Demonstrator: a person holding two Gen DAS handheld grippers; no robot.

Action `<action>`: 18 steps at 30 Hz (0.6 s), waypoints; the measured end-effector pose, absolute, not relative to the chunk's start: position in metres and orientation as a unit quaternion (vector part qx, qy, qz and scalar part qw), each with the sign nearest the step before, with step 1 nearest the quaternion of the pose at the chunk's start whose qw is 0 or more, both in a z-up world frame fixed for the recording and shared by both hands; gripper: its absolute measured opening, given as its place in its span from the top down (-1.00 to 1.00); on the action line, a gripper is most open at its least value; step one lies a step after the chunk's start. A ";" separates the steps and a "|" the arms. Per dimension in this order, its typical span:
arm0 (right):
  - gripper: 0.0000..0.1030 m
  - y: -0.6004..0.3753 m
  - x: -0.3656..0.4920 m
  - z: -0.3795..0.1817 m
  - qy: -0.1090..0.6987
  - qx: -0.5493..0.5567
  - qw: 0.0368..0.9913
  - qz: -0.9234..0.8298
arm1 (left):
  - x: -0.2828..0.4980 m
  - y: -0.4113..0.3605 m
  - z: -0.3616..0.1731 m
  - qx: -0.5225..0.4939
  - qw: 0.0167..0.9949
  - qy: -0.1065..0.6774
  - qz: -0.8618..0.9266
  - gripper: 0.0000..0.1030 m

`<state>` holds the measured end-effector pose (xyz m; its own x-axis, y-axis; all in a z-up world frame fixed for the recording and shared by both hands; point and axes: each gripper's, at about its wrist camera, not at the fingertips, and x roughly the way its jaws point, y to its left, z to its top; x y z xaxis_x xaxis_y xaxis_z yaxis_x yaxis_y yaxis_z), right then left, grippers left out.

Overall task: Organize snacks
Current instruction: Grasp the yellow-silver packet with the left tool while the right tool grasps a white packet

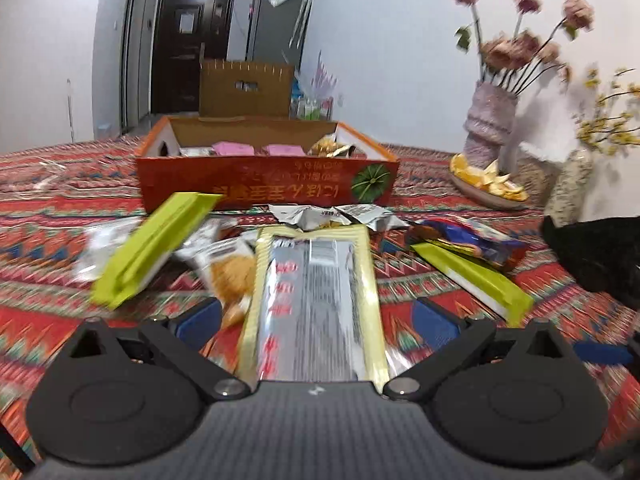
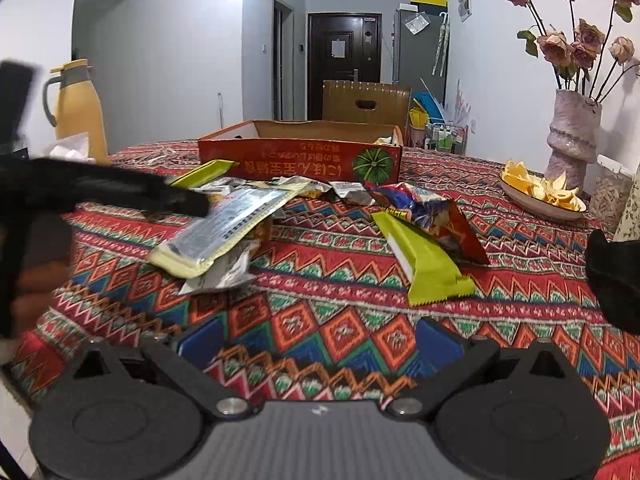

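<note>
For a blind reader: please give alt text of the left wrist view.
The left tongs stand open around a silver and yellow snack packet on a patterned tablecloth. Beyond lie green packets and an orange cardboard box.

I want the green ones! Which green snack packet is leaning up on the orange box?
The green packet on the left: its far end tilts up against the orange box. The other green packet, on the right, lies flat, tucked under a blue-and-red bag.
</note>
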<state>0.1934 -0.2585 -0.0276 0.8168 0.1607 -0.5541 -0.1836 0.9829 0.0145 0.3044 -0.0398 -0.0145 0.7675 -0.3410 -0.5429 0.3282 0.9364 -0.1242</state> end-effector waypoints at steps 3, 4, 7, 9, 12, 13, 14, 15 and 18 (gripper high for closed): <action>-0.98 -0.261 0.203 -0.028 0.290 -0.019 0.953 0.085 | 0.339 -0.056 -0.028 0.006 0.937 0.308 -0.163 -0.82; -0.98 -0.261 0.207 -0.028 0.292 -0.019 0.953 0.084 | 0.344 -0.058 -0.032 0.005 0.936 0.310 -0.168 -0.39; -0.98 -0.260 0.217 -0.032 0.301 -0.019 0.950 0.087 | 0.352 -0.049 -0.038 -0.025 0.923 0.335 -0.187 0.18; -0.98 -0.255 0.226 -0.035 0.305 -0.020 0.948 0.093 | 0.341 -0.040 -0.028 -0.038 0.924 0.330 -0.188 0.43; -0.95 -0.245 0.238 -0.034 0.303 -0.016 0.946 0.116 | 0.313 -0.011 -0.011 -0.073 0.928 0.312 -0.191 0.64; -0.95 -0.239 0.243 -0.033 0.301 -0.012 0.945 0.129 | 0.306 -0.001 -0.009 -0.080 0.928 0.313 -0.185 0.66; -0.94 -0.234 0.249 -0.034 0.301 -0.010 0.943 0.141 | 0.299 0.008 -0.008 -0.083 0.929 0.315 -0.177 0.66; -0.89 -0.227 0.255 -0.034 0.302 -0.011 0.942 0.149 | 0.290 0.018 -0.007 -0.084 0.930 0.316 -0.170 0.68; -0.80 -0.200 0.276 -0.036 0.317 -0.028 0.934 0.163 | 0.269 0.049 -0.007 -0.087 0.934 0.318 -0.140 0.68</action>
<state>0.2765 -0.2003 -0.0363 0.7458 0.2868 -0.6013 -0.3220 0.9453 0.0514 0.2688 0.0492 -0.0068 0.7586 -0.3165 -0.5696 0.2059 0.9457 -0.2514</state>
